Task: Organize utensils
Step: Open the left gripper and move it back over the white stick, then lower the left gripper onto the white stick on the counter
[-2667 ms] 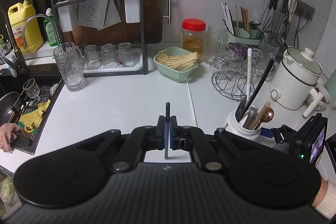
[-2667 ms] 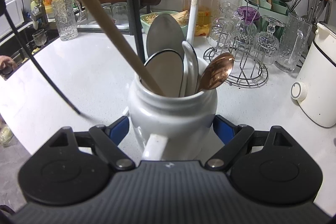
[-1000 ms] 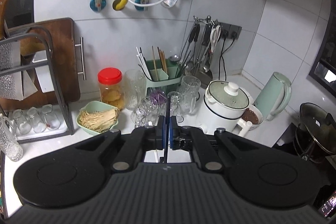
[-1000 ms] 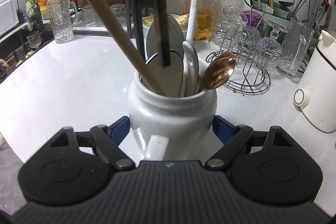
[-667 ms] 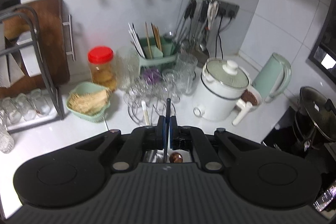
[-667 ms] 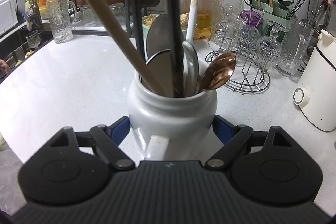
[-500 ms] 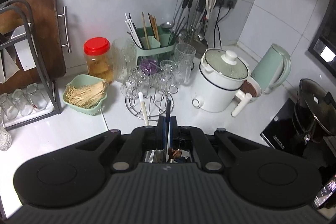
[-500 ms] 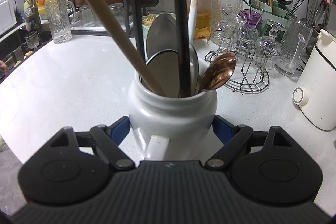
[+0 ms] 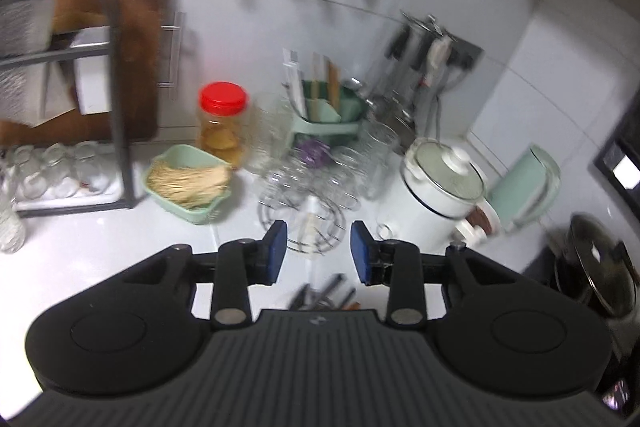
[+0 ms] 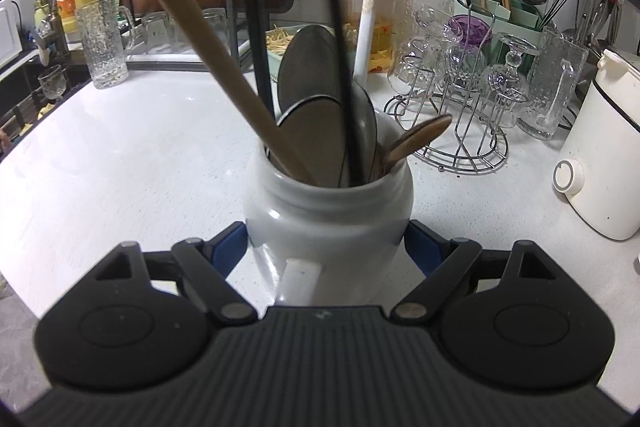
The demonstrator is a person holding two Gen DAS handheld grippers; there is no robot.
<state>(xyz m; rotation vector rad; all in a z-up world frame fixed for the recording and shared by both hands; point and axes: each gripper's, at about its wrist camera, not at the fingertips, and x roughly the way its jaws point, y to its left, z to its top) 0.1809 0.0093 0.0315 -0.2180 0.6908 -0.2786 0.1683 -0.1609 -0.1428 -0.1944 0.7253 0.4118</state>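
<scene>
Left half of the worktop (image 10: 120, 155) is wide open, easy to get a hand in. Right side's cramped: the wire glass rack (image 10: 460, 143) and white cooker (image 10: 600, 155) sit near the utensil jar (image 10: 328, 211), whose long handles block from above.

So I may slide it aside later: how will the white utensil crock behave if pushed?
The white crock looks like thick glazed ceramic, so probably heavy and slick on the smooth counter. Long handles like the wooden one lean far out, so it may be top-heavy. The right gripper clamps its sides, which should steady it.
</scene>
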